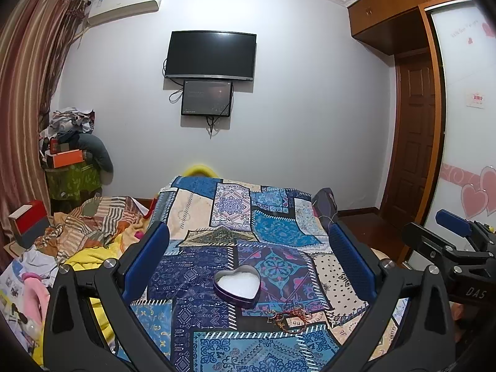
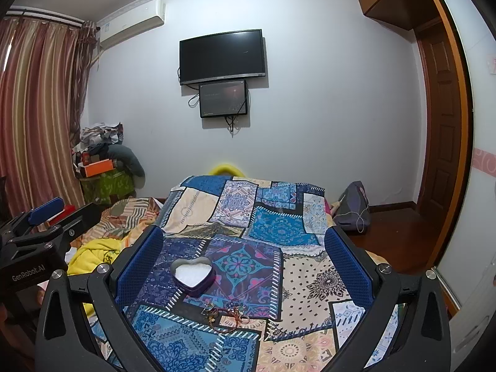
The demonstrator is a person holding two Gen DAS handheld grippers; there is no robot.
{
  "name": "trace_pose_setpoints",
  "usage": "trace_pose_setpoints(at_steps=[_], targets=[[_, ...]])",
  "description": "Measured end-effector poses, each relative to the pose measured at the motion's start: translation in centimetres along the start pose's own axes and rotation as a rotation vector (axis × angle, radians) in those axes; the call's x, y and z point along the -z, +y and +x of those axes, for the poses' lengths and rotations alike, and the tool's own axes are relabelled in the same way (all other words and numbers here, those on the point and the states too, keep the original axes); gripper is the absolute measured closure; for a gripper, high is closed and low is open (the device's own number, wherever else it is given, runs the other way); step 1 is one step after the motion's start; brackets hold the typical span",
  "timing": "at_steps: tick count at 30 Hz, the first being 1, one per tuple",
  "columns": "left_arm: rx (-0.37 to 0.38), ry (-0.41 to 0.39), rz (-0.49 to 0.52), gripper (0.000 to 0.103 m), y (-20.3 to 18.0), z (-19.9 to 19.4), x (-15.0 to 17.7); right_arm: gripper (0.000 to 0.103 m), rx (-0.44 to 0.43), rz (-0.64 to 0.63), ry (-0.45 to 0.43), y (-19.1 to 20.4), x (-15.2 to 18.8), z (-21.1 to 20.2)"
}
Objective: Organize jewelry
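Note:
A heart-shaped tin [image 1: 238, 285] with a white lining sits open on the patchwork cloth [image 1: 272, 226]; the right wrist view shows the tin [image 2: 192, 275] too. Just in front of it lies a small tangle of jewelry [image 1: 286, 317], red cord and metal rings, also seen as jewelry [image 2: 226, 315] from the right. My left gripper [image 1: 248, 248] hovers open above the cloth, with the tin between its blue fingers [image 1: 148, 257]. My right gripper [image 2: 245, 248] is open too, beside the left, holding nothing. Each gripper shows at the edge of the other's view: right gripper [image 1: 455, 226], left gripper [image 2: 46, 210].
The cloth-covered surface [image 2: 297, 279] ends at the right by a wooden floor [image 2: 400, 232] with a grey bag [image 2: 353, 204]. To the left lie rumpled bedding [image 1: 93, 223], a yellow blanket [image 2: 93, 254] and a red box [image 1: 26, 221]. A wardrobe door [image 1: 465, 124] stands at the right.

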State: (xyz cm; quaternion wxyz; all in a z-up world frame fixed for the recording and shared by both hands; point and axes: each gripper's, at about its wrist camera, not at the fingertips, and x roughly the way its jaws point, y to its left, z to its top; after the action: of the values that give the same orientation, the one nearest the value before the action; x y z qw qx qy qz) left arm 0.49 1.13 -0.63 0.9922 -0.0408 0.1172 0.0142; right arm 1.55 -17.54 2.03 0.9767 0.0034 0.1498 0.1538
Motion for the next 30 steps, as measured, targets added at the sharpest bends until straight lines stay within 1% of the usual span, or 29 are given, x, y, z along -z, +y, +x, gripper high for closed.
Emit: trace_pose_setpoints(at_steps=[22,30], targets=[[0.007,0.004,0.005,0.000,-0.1,0.2,-0.2,0.000,0.000,0.002,0.007,0.0,0.1,0.1],[0.003,0.022,0.010,0.000,0.1,1.0,0.0,0.000,0.001,0.000,0.030,-0.2,0.4,1.0]])
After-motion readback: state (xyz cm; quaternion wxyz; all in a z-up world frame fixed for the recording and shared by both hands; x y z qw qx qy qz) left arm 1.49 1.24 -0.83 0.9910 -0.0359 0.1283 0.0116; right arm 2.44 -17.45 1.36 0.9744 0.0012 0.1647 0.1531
